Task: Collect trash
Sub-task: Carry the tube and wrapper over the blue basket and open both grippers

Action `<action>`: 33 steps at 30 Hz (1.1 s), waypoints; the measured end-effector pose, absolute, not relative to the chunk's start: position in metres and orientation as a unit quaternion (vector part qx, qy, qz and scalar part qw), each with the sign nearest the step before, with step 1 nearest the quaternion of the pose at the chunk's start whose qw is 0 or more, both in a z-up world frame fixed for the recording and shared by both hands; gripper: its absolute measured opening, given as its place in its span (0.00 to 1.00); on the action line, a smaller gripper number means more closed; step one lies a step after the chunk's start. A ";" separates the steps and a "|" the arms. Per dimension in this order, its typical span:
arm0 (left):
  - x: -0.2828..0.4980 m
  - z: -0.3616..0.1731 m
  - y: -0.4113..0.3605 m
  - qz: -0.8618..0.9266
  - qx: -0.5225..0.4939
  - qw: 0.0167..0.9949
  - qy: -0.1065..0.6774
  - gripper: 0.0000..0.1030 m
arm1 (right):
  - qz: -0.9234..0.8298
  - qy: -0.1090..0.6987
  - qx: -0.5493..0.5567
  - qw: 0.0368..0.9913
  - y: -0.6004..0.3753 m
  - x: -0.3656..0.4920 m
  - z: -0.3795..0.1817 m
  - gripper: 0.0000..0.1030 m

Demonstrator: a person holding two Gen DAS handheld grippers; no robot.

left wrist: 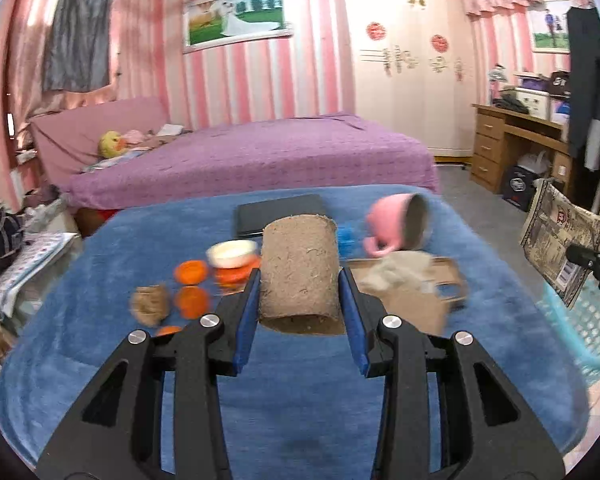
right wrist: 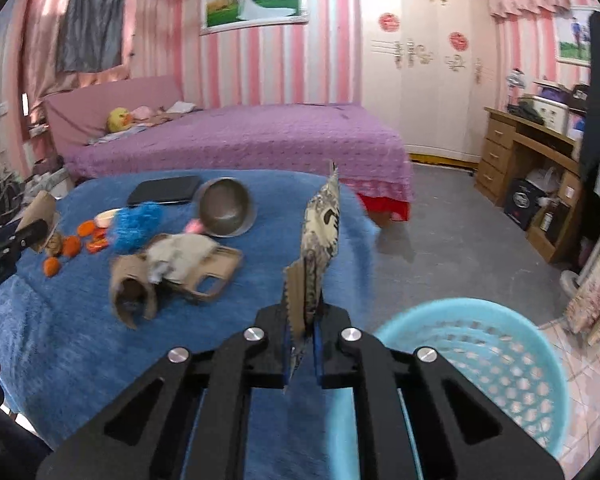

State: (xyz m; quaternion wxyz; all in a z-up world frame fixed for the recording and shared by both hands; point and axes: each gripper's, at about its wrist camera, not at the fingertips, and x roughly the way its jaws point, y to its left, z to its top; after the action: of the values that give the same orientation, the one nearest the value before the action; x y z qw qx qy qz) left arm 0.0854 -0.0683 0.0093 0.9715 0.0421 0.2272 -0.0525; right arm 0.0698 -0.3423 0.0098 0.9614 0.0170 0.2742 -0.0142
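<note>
While the left hand-held gripper (left wrist: 300, 280) clamped the light, crushable cardboard tube (left wrist: 299, 270) mid-wall, the right hand-held gripper (right wrist: 303, 334) pinched a stiff printed card (right wrist: 320, 228) near the basket (right wrist: 480, 344).

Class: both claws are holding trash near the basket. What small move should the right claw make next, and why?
Probably carry the right claw rightward over the light blue plastic basket and then open: it pinches the printed torn cardboard piece, and the basket sits just to its right.

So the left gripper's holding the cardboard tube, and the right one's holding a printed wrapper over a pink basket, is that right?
Only the colour is wrong. The basket is light blue, as the right wrist view shows. The left gripper does hold the cardboard tube, and the right gripper holds the printed wrapper.
</note>
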 end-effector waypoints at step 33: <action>0.077 -0.023 -0.350 -0.234 0.076 0.925 0.290 0.85 | -0.125 0.311 0.070 0.940 -0.517 0.007 -0.033 0.08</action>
State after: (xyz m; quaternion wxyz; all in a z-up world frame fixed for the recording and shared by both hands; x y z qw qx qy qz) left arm 0.0770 -0.3500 -0.0232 0.9248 0.0755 0.2902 -0.2340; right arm 0.0069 -0.5171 -0.0328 0.9396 0.0702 0.3108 -0.1249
